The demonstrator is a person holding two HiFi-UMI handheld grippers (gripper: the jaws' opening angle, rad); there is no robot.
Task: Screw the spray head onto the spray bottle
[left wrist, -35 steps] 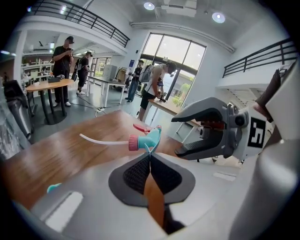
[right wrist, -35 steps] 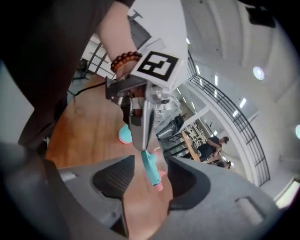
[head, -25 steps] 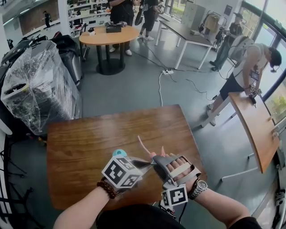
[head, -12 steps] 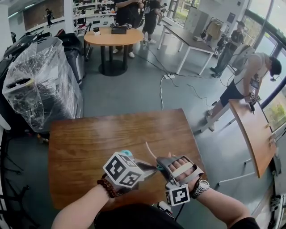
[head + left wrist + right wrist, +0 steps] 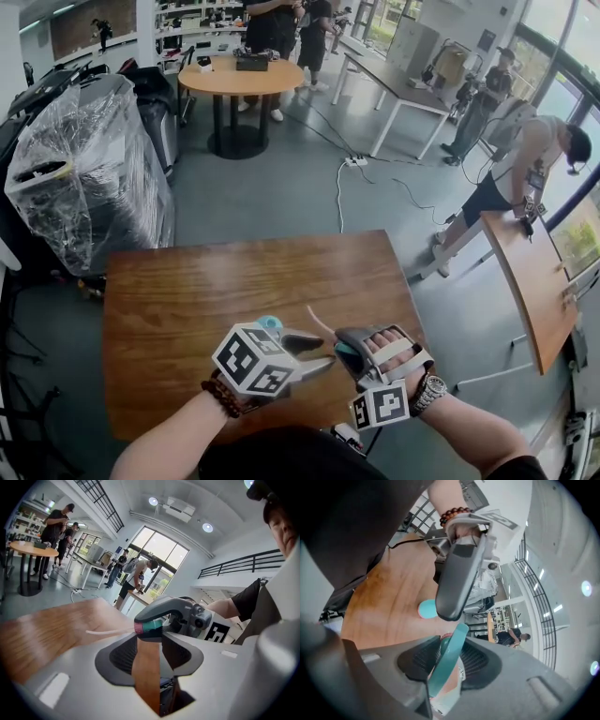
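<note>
My right gripper (image 5: 451,654) has just been closing and now pinches the spray head (image 5: 443,677) over the surface's (image 5: 187,281) 4 o'clock side, ready for twisting. My left gripper (image 5: 152,656) has just been opening and holds nothing. I think it makes room.

Lower centre of the head view: the marker cube (image 5: 251,361) hides most of a teal thing (image 5: 270,324). In the right gripper view, the fingers (image 5: 485,665) cover the base of the spray head (image 5: 447,663).

No text, label, brand or number can be read in any view.
</note>
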